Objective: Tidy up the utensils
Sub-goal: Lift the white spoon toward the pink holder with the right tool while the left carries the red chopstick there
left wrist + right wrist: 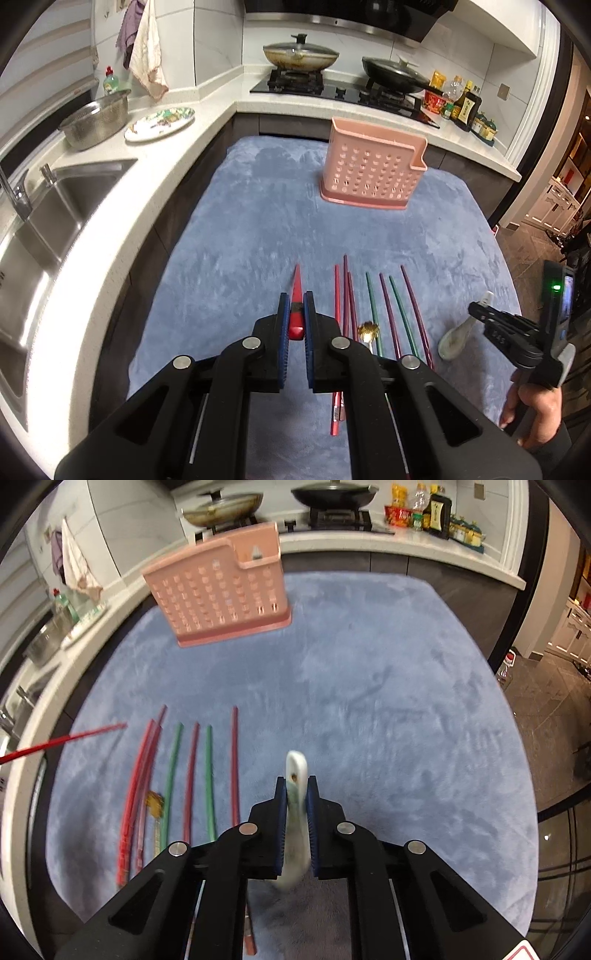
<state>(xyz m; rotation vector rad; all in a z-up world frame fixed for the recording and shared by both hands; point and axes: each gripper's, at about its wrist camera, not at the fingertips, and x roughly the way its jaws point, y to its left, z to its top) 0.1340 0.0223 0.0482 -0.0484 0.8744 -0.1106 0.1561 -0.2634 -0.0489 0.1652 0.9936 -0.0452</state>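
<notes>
My left gripper (296, 312) is shut on a red chopstick (296, 295) and holds it above the blue mat (240, 240); the chopstick also shows at the left of the right wrist view (62, 740). My right gripper (296, 794) is shut on a white ceramic spoon (296, 812), seen from the left wrist view at the right (458, 338). Several red, purple and green chopsticks (373, 306) and a gold spoon (368, 330) lie on the mat. A pink perforated utensil holder (373, 166) stands upright at the far side, also in the right wrist view (221, 590).
A white counter (122, 206) with a steel sink (48, 221), a metal colander (98, 120) and a patterned plate (160, 123) runs along the left. A stove with two pans (301, 55) and sauce bottles (465, 105) sits at the back.
</notes>
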